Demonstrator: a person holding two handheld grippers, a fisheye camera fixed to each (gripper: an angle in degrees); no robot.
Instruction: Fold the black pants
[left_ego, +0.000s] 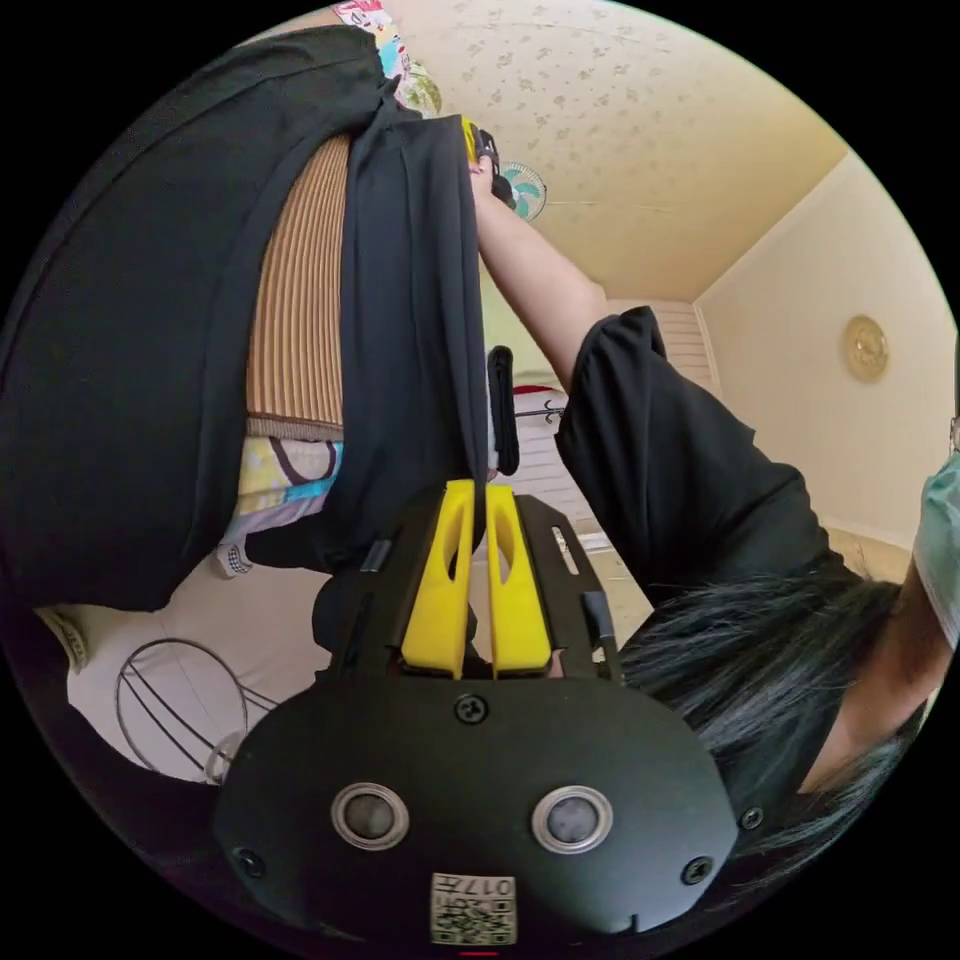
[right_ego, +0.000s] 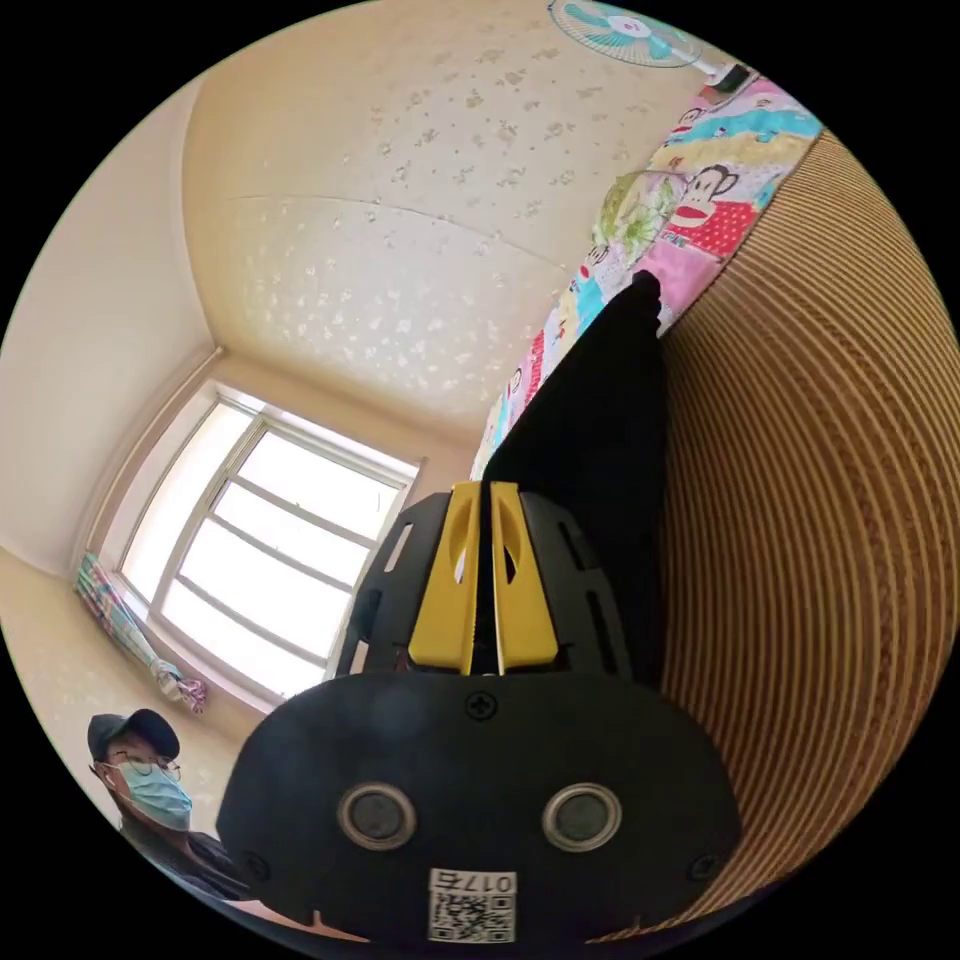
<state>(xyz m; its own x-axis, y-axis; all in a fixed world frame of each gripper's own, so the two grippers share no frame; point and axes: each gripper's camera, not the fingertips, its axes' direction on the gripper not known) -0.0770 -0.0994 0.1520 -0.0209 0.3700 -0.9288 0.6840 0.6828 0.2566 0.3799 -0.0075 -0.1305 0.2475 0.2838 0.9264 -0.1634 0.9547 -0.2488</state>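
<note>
The black pants (left_ego: 150, 330) hang in a wide sheet across the left gripper view, over a striped bamboo mat (left_ego: 297, 300). My left gripper (left_ego: 479, 487) has its yellow jaws pressed together on a fold of the black cloth. At the far end of that fold the other gripper (left_ego: 478, 145) shows at the person's hand. In the right gripper view my right gripper (right_ego: 480, 487) is shut on a strip of the black pants (right_ego: 600, 420) that runs away along the bamboo mat (right_ego: 830, 520).
The person's arm (left_ego: 530, 270), black sleeve and hair fill the right of the left gripper view. A cartoon-print bedsheet (right_ego: 690, 220) edges the mat. A fan (right_ego: 625, 30) is mounted high up, a window (right_ego: 270, 560) is behind, and another person (right_ego: 150, 790) stands low left.
</note>
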